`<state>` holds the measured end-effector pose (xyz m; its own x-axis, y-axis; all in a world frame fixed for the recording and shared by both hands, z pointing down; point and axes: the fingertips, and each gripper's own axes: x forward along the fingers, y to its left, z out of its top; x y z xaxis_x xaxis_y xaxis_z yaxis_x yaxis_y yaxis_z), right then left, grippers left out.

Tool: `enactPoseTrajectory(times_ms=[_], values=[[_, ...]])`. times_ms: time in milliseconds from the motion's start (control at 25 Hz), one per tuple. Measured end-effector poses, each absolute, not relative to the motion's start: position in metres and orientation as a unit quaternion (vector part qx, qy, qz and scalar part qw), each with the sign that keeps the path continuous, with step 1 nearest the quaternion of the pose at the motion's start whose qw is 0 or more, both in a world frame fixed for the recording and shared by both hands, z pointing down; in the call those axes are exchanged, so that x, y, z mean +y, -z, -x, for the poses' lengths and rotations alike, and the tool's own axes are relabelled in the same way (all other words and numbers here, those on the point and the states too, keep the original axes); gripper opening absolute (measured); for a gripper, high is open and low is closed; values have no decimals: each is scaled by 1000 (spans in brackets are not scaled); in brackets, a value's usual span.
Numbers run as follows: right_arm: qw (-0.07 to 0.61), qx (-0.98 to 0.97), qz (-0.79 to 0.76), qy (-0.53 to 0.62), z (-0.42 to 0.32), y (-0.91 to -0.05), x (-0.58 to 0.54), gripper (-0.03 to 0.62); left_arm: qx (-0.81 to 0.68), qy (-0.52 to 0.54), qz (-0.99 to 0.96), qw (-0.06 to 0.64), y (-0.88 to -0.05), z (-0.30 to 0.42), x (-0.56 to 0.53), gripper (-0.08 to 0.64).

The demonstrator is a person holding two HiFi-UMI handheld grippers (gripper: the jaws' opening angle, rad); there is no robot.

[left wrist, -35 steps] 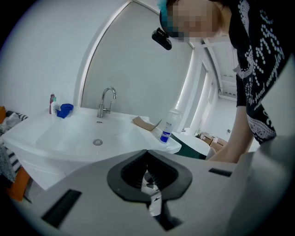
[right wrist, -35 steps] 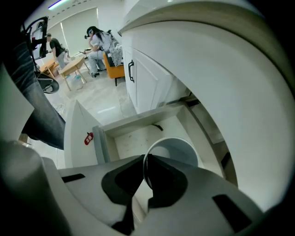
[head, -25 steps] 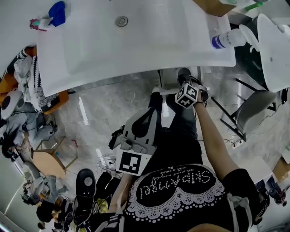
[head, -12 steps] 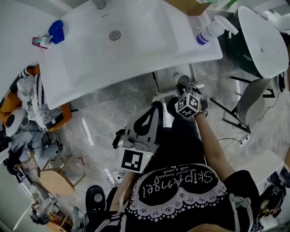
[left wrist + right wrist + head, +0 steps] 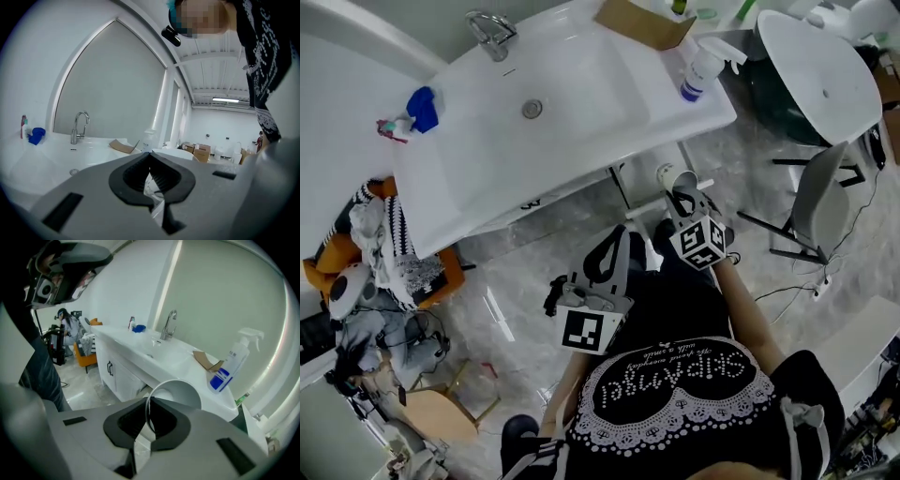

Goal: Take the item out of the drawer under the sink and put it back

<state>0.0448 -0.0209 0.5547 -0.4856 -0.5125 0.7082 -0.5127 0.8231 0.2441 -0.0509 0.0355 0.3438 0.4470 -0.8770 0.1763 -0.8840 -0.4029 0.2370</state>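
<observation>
the right gripper (image 5: 683, 200) (image 5: 149, 409) is pinched tight on the edge of a white cup (image 5: 682, 179) (image 5: 182, 393). the cup is up in the air, out in front of the sink (image 5: 581, 84) (image 5: 140, 350) and just below its front edge. it is tipped, so its open mouth faces back at the gripper. it is on the side where the spray bottle (image 5: 697, 67) (image 5: 230, 367) stands. the left gripper (image 5: 616, 238) (image 5: 150, 158) is squeezed closed, with its tips touching and nothing in it. it is beside the right one, close to the person. a tap (image 5: 490, 34) (image 5: 78, 125) stands at the back of the sink.
</observation>
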Motion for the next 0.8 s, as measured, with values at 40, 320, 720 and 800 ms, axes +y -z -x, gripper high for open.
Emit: enactPoseTrajectory(times_ms=[40, 320, 720, 800], values=[[400, -864, -305, -2, -45, -546, -21, 25, -525, -11, -839, 145, -342, 50, 35, 5], [345, -875, -339, 3, -45, -491, -23, 25, -517, -9, -848, 121, -335, 44, 32, 5], [214, -903, -371, -31, -38, -416, -22, 25, -514, -4, -852, 103, -329, 49, 22, 5], [189, -907, -375, -39, -36, -406, -22, 25, -516, -3, -850, 100, -328, 53, 20, 5]])
